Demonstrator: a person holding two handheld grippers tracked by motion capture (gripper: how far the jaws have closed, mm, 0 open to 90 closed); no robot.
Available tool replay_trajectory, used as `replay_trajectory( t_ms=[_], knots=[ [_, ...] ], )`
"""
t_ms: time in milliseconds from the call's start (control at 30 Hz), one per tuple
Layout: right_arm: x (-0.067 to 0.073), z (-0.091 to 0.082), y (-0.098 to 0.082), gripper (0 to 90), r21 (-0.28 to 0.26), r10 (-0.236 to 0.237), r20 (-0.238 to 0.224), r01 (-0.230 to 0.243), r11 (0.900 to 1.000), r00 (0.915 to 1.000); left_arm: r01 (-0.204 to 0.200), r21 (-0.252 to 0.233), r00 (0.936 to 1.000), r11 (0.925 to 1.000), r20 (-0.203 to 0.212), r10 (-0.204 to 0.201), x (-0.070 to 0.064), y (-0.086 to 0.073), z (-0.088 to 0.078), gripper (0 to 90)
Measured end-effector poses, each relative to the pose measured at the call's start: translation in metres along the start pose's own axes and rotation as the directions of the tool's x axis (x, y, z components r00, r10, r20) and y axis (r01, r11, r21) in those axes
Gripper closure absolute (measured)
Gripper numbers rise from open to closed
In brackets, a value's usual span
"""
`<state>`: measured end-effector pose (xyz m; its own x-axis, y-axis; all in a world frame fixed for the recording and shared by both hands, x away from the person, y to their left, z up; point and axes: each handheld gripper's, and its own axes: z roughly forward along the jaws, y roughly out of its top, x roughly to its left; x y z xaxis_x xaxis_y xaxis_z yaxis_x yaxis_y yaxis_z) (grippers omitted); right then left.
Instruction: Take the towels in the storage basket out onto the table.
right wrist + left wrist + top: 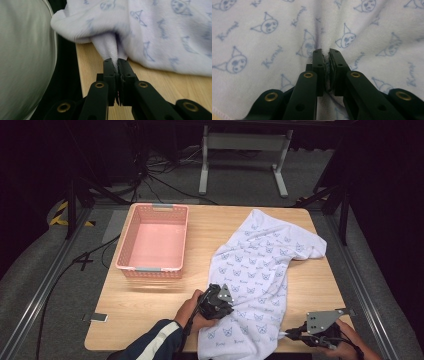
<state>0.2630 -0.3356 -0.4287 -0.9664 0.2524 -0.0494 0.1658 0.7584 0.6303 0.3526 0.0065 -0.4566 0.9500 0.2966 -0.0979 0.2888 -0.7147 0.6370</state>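
A white towel (pixel 260 270) printed with blue cartoon faces lies spread across the right half of the wooden table (pixel 150 305), its near end hanging over the front edge. My left gripper (pixel 222 306) sits on the towel's near left edge. In the left gripper view its jaws are shut on a pinched fold of the towel (pixel 262 45). My right gripper (pixel 290 334) is at the towel's near right corner by the table's front edge. In the right gripper view its jaws are shut on a bunched corner of the towel (pixel 110 47) just above the wood.
An empty pink plastic basket (pixel 125 257) stands on the table's left half, toward the back. A small grey tag (pixel 99 317) lies near the front left corner. Beyond the table are a white metal frame (pixel 245 150) and cables on the floor.
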Motion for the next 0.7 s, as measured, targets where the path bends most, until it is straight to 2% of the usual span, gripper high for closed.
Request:
replay_trajectory(
  t_ms=[67,100,133,167,200,267,300,367,400,433,500,533,567,600,633,667,700],
  knots=[
    [0.003,-0.008,-0.002,86.4,-0.019,0.002,-0.009,-0.002,1.0,1.0,0.006,0.013,0.9996,0.9999,-0.026,-0.006,0.001,-0.006,-0.005,84.5],
    [0.007,-0.011,-0.002,86.5,-0.027,-0.011,-0.018,0.011,1.0,0.9998,0.024,-0.004,0.9991,0.9997,-0.036,-0.024,0.003,-0.012,-0.01,83.6],
    [0.007,-0.011,-0.002,86.5,-0.027,-0.011,-0.018,0.011,1.0,0.9998,0.024,-0.004,0.9991,0.9997,-0.036,-0.024,0.003,-0.012,-0.01,82.9],
    [0.01,-0.011,-0.002,86.6,-0.014,-0.022,-0.028,0.021,1.0,0.9994,0.032,0.007,0.9976,0.9995,-0.062,-0.031,0.007,-0.018,-0.016,82.5],
    [0.01,-0.011,-0.002,86.6,-0.014,-0.022,-0.028,0.021,1.0,0.9994,0.032,0.007,0.9976,0.9995,-0.062,-0.031,0.007,-0.018,-0.016,83.0],
    [0.01,-0.015,-0.002,86.7,-0.021,-0.03,-0.036,0.029,0.999,0.9989,0.064,0.013,0.993,0.9979,-0.101,-0.062,0.013,-0.025,-0.024,83.2],
    [0.01,-0.015,-0.002,86.7,-0.021,-0.03,-0.036,0.029,0.999,0.9989,0.064,0.013,0.993,0.9979,-0.101,-0.062,0.013,-0.025,-0.024,83.4],
    [0.013,-0.022,-0.003,86.7,-0.014,-0.05,-0.053,0.05,0.999,0.9974,0.088,0.013,0.9868,0.996,-0.138,-0.085,0.02,-0.032,-0.031,83.9],
    [0.013,-0.024,-0.003,86.7,-0.018,-0.057,-0.058,0.056,0.998,0.9967,0.115,0.013,0.9819,0.9933,-0.153,-0.112,0.023,-0.036,-0.034,84.0],
    [0.014,-0.027,-0.005,86.7,-0.018,-0.064,-0.079,0.062,0.998,0.9949,0.12,0.013,0.9808,0.9927,-0.156,-0.117,0.025,-0.038,-0.037,84.1],
    [0.014,-0.028,-0.007,86.6,-0.007,-0.068,-0.096,0.068,0.998,0.9931,0.155,0.009,0.9758,0.9879,-0.158,-0.151,0.028,-0.044,-0.042,84.0],
    [0.015,-0.028,-0.008,86.5,0.006,-0.069,-0.109,0.07,0.998,0.9917,0.162,0.016,0.9767,0.9867,-0.146,-0.158,0.026,-0.046,-0.044,82.9],
    [0.015,-0.027,-0.008,85.7,0.01,-0.073,-0.12,0.074,0.997,0.9901,0.144,0.03,0.982,0.9891,-0.127,-0.14,0.025,-0.047,-0.044,81.0],
    [0.015,-0.027,-0.008,81.0,0.005,-0.064,-0.136,0.065,0.998,0.9887,0.133,0.033,0.9852,0.9905,-0.113,-0.129,0.022,-0.049,-0.046,78.8],
    [0.013,-0.025,-0.007,69.6,0.002,-0.053,-0.141,0.054,0.999,0.9885,0.126,0.044,0.9873,0.991,-0.103,-0.121,0.019,-0.05,-0.048,76.3],
    [0.013,-0.023,-0.006,65.6,0.001,-0.043,-0.163,0.044,0.999,0.9856,0.119,0.039,0.9879,0.9921,-0.105,-0.114,0.017,-0.05,-0.048,73.3],
    [0.012,-0.022,-0.003,60.0,-0.006,-0.052,-0.149,0.051,0.999,0.9876,0.127,0.048,0.987,0.9907,-0.104,-0.122,0.016,-0.05,-0.049,69.7]
  ],
)
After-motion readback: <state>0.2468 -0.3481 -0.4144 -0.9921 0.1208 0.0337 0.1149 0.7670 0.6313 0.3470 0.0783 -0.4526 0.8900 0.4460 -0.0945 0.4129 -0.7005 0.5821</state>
